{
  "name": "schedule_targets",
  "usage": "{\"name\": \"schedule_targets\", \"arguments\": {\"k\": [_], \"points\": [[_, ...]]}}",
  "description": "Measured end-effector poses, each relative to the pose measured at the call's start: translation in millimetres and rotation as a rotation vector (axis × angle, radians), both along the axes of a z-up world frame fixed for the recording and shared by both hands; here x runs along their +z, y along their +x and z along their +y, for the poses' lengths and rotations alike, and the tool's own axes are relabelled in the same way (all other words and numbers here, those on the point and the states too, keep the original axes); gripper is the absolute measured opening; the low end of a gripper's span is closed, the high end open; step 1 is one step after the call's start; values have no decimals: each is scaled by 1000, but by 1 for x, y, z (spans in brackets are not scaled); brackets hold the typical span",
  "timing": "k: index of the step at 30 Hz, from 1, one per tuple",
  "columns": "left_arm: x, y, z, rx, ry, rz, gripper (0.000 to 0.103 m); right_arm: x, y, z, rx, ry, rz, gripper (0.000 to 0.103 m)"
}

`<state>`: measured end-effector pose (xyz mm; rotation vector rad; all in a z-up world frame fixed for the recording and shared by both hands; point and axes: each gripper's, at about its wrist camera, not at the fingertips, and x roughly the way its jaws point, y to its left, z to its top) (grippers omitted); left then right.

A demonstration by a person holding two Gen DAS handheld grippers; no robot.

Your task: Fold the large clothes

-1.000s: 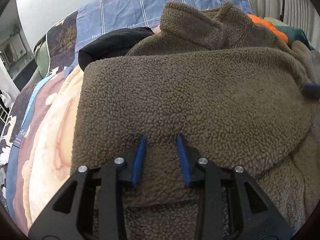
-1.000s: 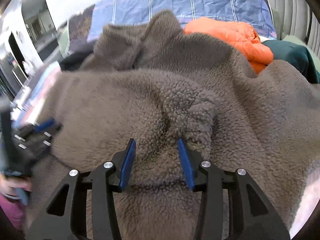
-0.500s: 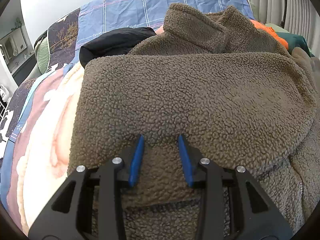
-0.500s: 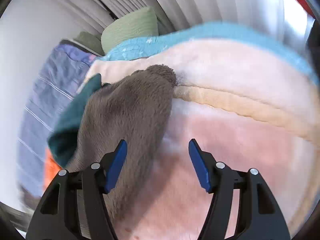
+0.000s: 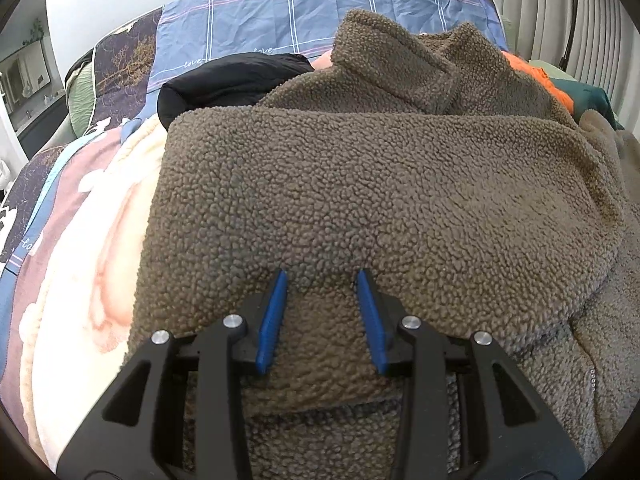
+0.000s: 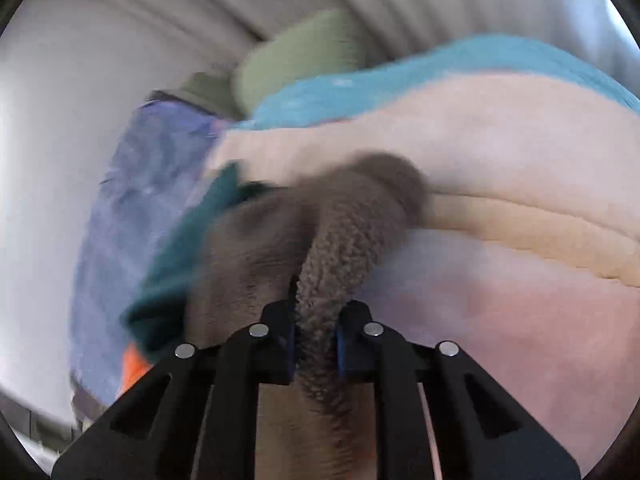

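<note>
A large brown fleece jacket [image 5: 360,184] lies on the bed, one sleeve folded across its body, collar at the far side. My left gripper [image 5: 322,280] is open and empty, its blue fingertips resting just above the near edge of the folded sleeve. In the right wrist view my right gripper [image 6: 314,312] is shut on a roll of the same brown fleece [image 6: 348,232], the other sleeve or an edge, which runs away from the jaws over the blanket. That view is blurred.
A pink and cream blanket [image 5: 80,240] covers the bed; it also shows in the right wrist view [image 6: 500,184]. A black garment [image 5: 228,80], an orange jacket [image 5: 536,76] and a teal garment [image 6: 188,248] lie near the blue plaid pillow [image 5: 280,20].
My right gripper swung from over the jacket to its right side, then closed on a roll of fleece. My left gripper stayed open in nearly the same place.
</note>
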<state>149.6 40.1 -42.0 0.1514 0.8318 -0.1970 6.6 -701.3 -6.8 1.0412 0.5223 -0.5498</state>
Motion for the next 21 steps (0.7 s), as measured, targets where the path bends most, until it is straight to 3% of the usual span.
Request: {"name": "schedule_targets", "arguments": {"k": [2,6,10,12,13,17,19,21], "points": [[0,0,0,0,1,0,38,34,14,33,106,-62,-70,14],[0,0,1,-1,-17,2,39,110,36,154,410,-270,-221,14],[1,1,4,-3,-47,4,40,134,47,285,735,-361,-366,14],[1,0,5,-4,-62,5,40,123,55,343,877,-387,-377,16],[2,0,7,-5,-73,6,41,108,61,378,969,-397,-333,17],[3,-1,16,-18,-156,15,46,32,83,454,1214,-352,-54,22],[4,-1,20,-52,-225,24,68,0,81,465,1259,-295,47,23],[10,-5,24,-99,-310,28,80,-9,70,464,1252,-310,37,26]]}}
